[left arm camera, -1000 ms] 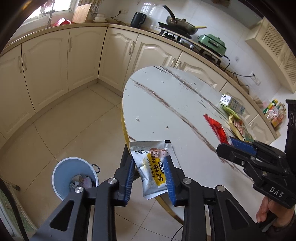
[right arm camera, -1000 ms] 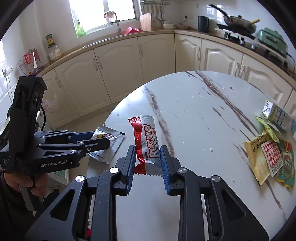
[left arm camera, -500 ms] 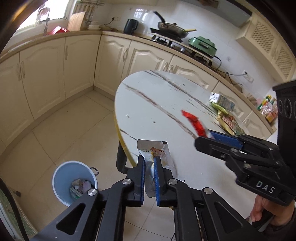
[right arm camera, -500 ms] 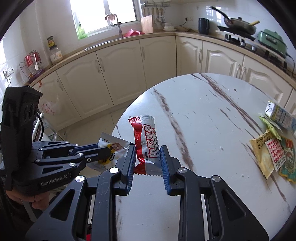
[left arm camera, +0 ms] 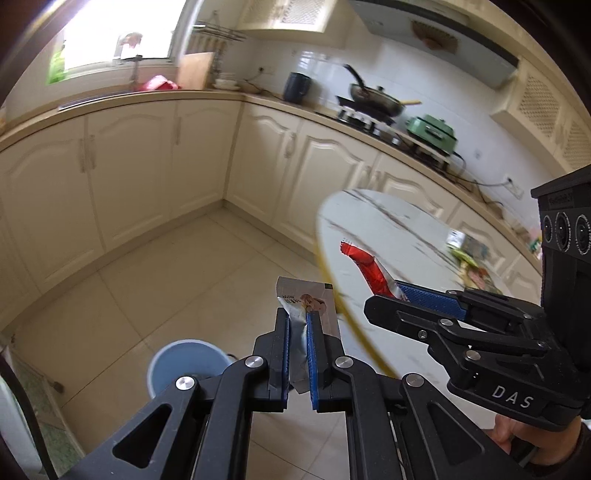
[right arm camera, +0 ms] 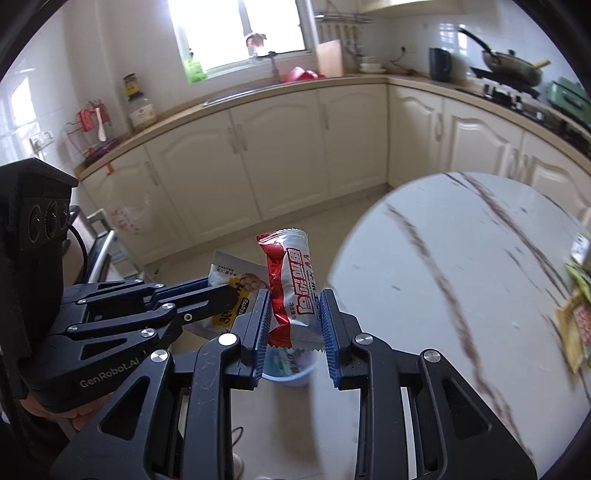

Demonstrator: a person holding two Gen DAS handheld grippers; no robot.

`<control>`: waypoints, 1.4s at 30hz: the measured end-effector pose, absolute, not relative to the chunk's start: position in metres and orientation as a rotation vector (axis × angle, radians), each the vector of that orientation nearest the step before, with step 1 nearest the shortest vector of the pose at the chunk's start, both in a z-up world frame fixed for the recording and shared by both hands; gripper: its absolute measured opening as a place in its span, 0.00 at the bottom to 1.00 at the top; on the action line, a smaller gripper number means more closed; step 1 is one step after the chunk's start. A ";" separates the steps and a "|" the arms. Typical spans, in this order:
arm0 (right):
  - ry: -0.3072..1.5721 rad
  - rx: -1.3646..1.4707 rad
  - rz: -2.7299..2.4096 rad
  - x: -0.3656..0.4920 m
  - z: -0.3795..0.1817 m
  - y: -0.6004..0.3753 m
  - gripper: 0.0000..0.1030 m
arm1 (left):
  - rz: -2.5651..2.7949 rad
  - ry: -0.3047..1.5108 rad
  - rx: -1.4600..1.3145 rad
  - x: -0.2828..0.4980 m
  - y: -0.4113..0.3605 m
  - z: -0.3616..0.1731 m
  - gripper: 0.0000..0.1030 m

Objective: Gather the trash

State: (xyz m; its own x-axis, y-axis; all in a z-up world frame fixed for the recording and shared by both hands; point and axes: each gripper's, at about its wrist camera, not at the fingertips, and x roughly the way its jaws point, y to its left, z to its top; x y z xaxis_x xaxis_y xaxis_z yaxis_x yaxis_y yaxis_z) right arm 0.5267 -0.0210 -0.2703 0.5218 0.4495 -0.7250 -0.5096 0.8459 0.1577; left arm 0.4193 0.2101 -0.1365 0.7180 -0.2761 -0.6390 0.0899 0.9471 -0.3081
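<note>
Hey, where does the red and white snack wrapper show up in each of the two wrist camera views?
Left wrist view: the red and white snack wrapper is right of centre, held in the right gripper.
Right wrist view: the wrapper is at centre, between the gripper's blue pads.
Shared landmark: the blue trash bin on the floor, below the wrapper.

Hidden and blurred parts

The blue bin [right arm camera: 291, 371] sits mostly behind the red wrapper [right arm camera: 291, 291]; table-edge packets [right arm camera: 578, 325] are smeared and cropped, print unreadable.

A home kitchen is showing: cream panelled cabinets [right arm camera: 280, 155], a dark frying pan [left arm camera: 373, 98] sitting on the stove (blurred), a sunlit window [right arm camera: 240, 33].
</note>
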 end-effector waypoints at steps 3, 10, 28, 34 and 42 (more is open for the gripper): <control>0.857 -0.068 0.636 0.535 -0.282 0.025 0.25 | -0.125 0.766 -0.261 0.418 0.243 -0.150 0.04; 0.978 -0.059 0.679 0.570 -0.358 0.102 0.25 | -0.014 0.899 -0.307 0.442 0.298 -0.215 0.04; 1.196 0.043 0.573 0.657 -0.526 0.117 0.43 | 0.020 1.200 -0.358 0.574 0.315 -0.363 0.14; 1.134 -0.067 0.509 0.642 -0.496 0.118 0.58 | 0.103 1.155 -0.362 0.571 0.312 -0.340 0.31; 0.976 -0.088 0.512 0.597 -0.406 0.118 0.67 | 0.236 0.943 -0.268 0.524 0.299 -0.238 0.42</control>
